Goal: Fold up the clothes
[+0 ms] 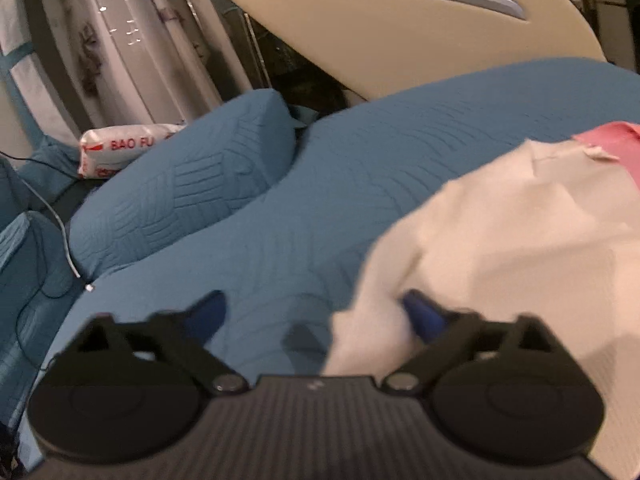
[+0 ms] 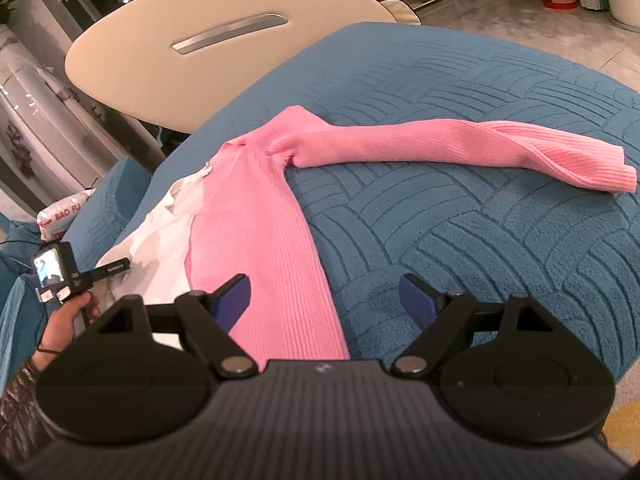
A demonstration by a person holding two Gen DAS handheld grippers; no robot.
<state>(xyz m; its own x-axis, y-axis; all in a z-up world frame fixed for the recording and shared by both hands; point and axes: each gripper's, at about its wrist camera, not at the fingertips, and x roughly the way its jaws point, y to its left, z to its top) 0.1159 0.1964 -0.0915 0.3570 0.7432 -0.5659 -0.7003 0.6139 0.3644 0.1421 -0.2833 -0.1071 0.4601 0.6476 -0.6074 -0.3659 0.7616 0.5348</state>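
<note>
A pink ribbed sweater (image 2: 260, 216) lies on the blue quilted bedspread (image 2: 480, 240), one sleeve (image 2: 460, 148) stretched out to the right. A white part of the garment (image 2: 160, 248) lies along its left side. My right gripper (image 2: 326, 300) is open just above the sweater's near hem, with the pink edge under its left finger (image 2: 234, 300). In the left wrist view my left gripper (image 1: 320, 316) is open wide over the bedspread. The white cloth (image 1: 500, 240) drapes against its right finger (image 1: 424, 312) but is not pinched. A strip of pink (image 1: 608, 140) shows beyond it.
A cream oval tabletop (image 2: 160, 60) with a silver slot stands past the bed. A blue pillow (image 1: 180, 184), a white packet with red lettering (image 1: 120, 148) and a cable (image 1: 60, 224) lie at the left. A person's hand (image 2: 64, 324) holds the left tool. Tiled floor (image 2: 520, 28) lies beyond.
</note>
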